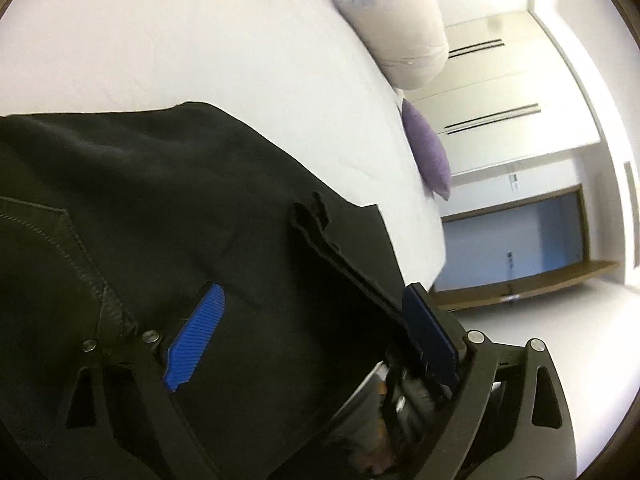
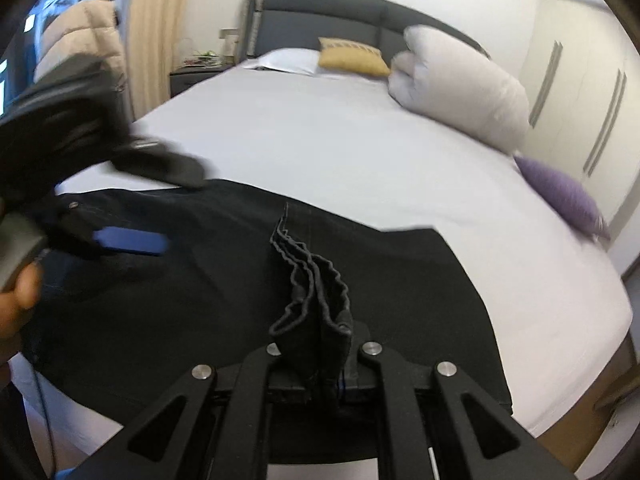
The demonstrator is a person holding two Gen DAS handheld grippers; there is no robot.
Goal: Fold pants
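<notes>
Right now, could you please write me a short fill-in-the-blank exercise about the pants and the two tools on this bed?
1. The black pants lie on a ____ bed sheet.
2. The right tool is shut on a bunched ____ of the pants.
3. The left tool hovers over the pants with its jaws ____.
4. The small cushion at the bed's edge is ____.

Missing words: white; hem; open; purple

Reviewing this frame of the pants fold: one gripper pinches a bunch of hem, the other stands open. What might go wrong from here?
1. The right gripper is shut on a thick, uneven bunch of the black pants; a layer may slip free, skewing the fold.
2. The left gripper is open over the cloth, holding nothing, so that side may shift when pulled.
3. The pants lie near the bed edge and could slide off.
</notes>
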